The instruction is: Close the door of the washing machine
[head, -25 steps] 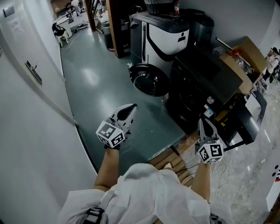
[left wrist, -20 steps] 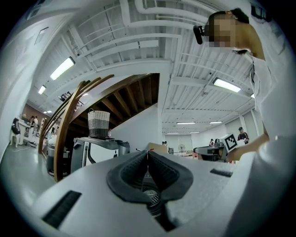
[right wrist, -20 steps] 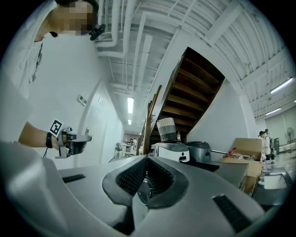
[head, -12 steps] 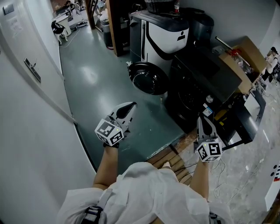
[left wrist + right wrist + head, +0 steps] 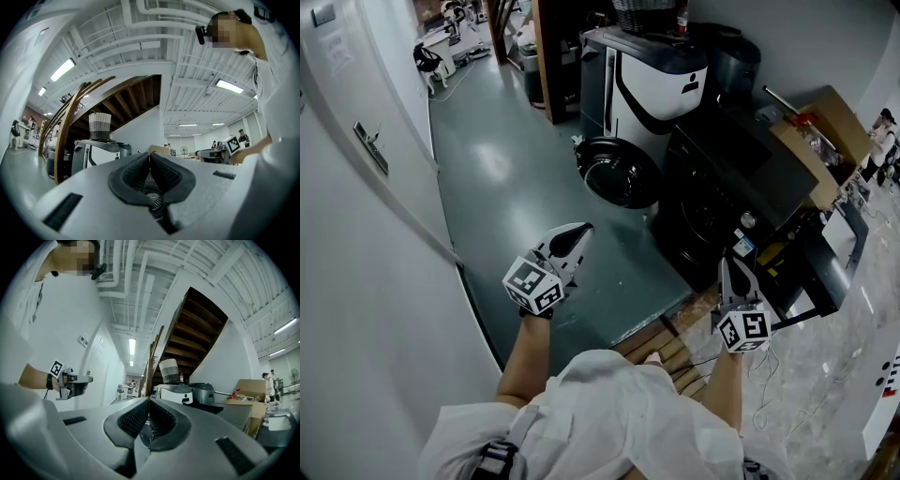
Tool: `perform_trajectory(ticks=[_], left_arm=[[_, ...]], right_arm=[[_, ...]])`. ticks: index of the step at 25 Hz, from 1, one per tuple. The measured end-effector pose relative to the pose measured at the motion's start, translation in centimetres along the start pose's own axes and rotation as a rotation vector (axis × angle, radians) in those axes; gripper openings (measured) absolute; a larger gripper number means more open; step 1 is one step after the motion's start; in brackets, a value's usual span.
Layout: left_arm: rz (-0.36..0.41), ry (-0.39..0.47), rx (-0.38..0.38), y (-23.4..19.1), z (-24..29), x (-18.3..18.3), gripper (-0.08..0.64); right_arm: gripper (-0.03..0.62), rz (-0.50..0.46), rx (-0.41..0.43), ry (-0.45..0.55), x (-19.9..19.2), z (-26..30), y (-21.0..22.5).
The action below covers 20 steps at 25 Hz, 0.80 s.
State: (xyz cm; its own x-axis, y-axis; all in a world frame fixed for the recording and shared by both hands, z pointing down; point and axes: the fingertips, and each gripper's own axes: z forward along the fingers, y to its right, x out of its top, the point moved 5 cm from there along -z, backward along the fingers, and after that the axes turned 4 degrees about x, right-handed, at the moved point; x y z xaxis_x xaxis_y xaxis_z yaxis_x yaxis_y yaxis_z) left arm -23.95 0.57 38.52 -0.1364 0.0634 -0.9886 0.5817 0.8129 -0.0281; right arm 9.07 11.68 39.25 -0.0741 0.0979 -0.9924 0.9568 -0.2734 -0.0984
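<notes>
door (image 5: 621, 172) open in head view, left gripper (image 5: 149, 157), right gripper (image 5: 148, 401) fingers closed, empty in own views

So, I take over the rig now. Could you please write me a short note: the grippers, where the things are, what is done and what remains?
Left gripper: shut, empty, held over the floor, short of the door.
Right gripper: shut, empty, near the machine's lower front.
Washing machine: dark, straight ahead. Its round door stands swung open to the left.
Done: nothing yet; neither gripper touches the door.
Left: reach the door, probably with the left gripper, and push it shut.
</notes>
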Motion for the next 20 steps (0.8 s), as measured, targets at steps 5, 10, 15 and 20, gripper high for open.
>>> perform_trajectory(ticks=[5,10,15,20], left_arm=[[0.000,-0.004,0.013,-0.29,-0.45,0.06,0.012],[0.007,-0.005,-0.014,-0.02,0.12,0.16,0.012],[0.000,0.010,0.006,-0.17,-0.36,0.29,0.012],[-0.002,0.014,0.001,-0.22,-0.74,0.39,0.012]], right_arm=[[0.029,0.006,0.007,0.004,-0.05,0.56,-0.22],[0.029,0.003,-0.009,0.007,0.07,0.26,-0.07],[0.029,-0.004,0.006,-0.001,0.28,0.47,-0.32],[0.029,-0.012,0.004,0.001,0.64,0.39,-0.76]])
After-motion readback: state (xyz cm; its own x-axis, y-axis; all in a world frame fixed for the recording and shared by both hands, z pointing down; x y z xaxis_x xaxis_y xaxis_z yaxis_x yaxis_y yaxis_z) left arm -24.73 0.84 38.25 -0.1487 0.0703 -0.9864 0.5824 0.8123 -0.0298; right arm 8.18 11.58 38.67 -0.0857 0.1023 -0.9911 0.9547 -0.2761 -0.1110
